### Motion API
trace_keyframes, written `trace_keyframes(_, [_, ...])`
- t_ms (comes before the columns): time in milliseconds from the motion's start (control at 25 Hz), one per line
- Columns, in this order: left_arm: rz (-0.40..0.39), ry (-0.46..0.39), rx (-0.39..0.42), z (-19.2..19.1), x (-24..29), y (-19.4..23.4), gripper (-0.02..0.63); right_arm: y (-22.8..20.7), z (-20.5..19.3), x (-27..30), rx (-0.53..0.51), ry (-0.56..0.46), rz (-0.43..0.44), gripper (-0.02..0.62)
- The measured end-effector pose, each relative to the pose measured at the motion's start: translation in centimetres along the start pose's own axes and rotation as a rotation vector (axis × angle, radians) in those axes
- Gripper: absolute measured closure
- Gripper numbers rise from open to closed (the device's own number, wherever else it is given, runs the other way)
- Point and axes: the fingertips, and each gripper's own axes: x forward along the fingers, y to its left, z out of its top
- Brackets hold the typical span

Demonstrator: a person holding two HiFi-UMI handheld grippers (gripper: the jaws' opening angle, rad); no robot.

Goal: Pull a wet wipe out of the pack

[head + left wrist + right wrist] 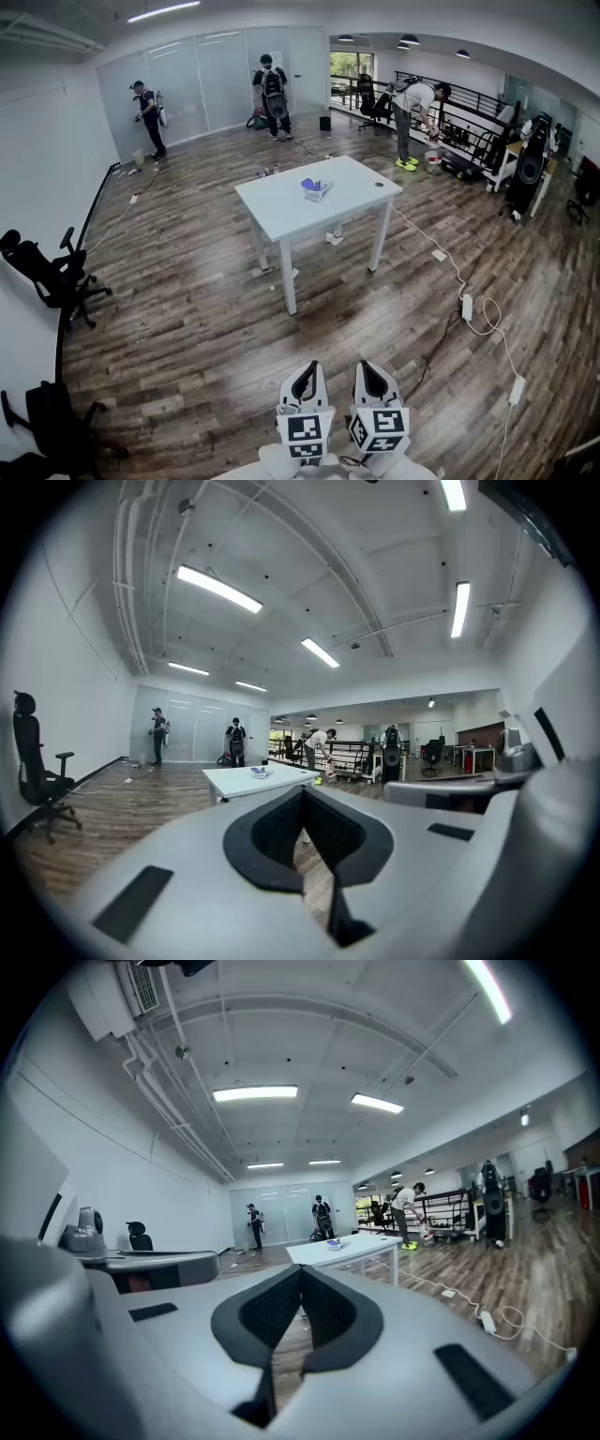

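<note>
Nothing is under way yet: the left gripper (pixel 306 370) and right gripper (pixel 375 367) are hanging pressed together, empty. The pale, purple-topped wet-wipe pack (pixel 317 190) is lying far ahead on the white rectangular tabletop (pixel 281 214), so an approach is looking necessary first.

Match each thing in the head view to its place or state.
Things:
1 wipe pack
2 black office chair
3 power strip
4 left tool

Places or states:
A beside the wall
B shut, nothing between its jaws
C on the white table
D on the floor, right of the table

Pairs: 1-C, 2-A, 3-D, 4-B
</note>
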Motion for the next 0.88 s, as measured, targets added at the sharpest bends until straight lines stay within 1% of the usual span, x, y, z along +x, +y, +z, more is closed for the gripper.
trace_keyframes(240, [-0.018,-0.009,0.012,0.5,0.7,-2.2,0.606,-1.3,1.2,-0.4,0.028,-0.037,0.008,0.586])
trace_keyframes(440, [-0.011,-0.003,0.021,0.2,1.4,-2.9,0.606,-2.3,0.6,-0.2,0.028,-0.024,0.021,0.586])
trace_keyframes(720, [0.013,0.011,0.025,0.4,2.0,-3.5,0.605,-3.4,1.0,0.2,0.025,-0.016,0.038,0.586])
trace_keyframes(880, [0.016,-0.004,0.044,0.5,2.2,-3.7,0.605,-4.0,1.3,0.5,0.035,-0.021,0.036,0.586])
